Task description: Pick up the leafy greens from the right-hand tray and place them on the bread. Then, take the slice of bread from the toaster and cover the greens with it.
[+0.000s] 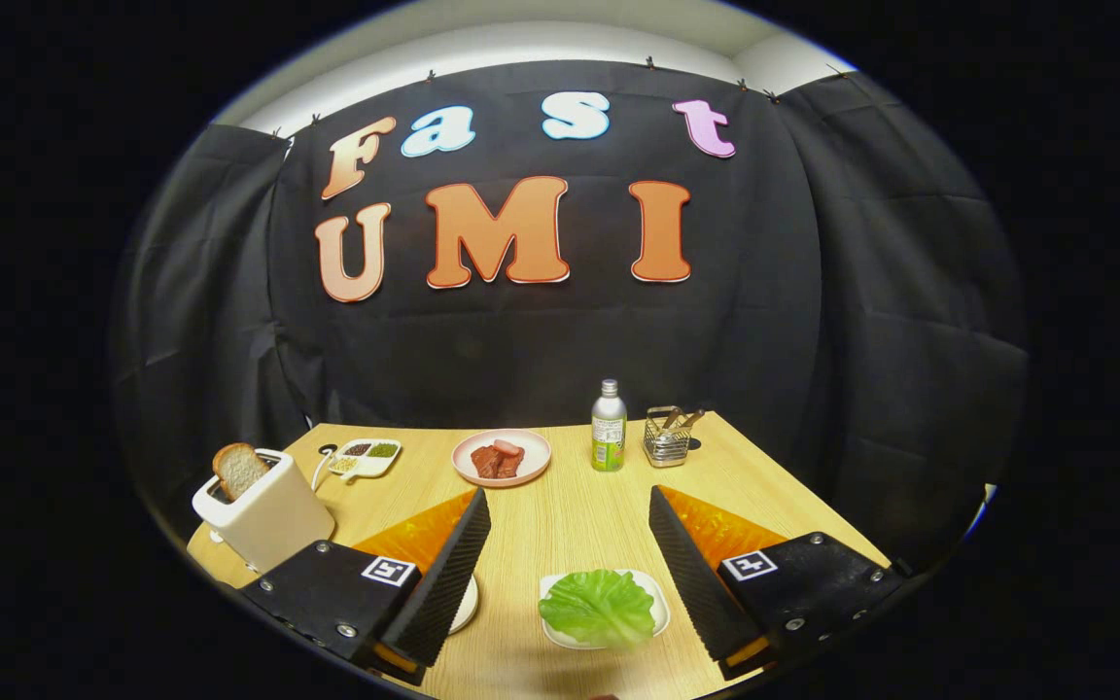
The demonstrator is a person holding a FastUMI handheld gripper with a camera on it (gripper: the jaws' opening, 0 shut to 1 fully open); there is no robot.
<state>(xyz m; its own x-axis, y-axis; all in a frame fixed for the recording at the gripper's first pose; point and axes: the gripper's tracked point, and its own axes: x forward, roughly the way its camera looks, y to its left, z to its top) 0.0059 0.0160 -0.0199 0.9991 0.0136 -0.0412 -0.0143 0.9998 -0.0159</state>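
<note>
Spread gripper (pixel 570 544) fingers flank leafy greens (pixel 598 607) on wooden table (pixel 560 515).

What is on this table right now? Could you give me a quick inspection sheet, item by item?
Surface: light wooden table, flat, no spills seen.
Job's things: leafy greens lie on a white tray between the fingers; a slice of bread stands up out of the white toaster beyond the left finger. A white plate peeks from behind the left finger; what it holds is hidden.
Clutter: pink plate of meat, green-labelled bottle, wire holder, small dish of seeds, all at the far side.
Tongs: open wide, holding nothing.
Cables: a white cord runs by the toaster.
Surroundings: black cloth wall.
</note>
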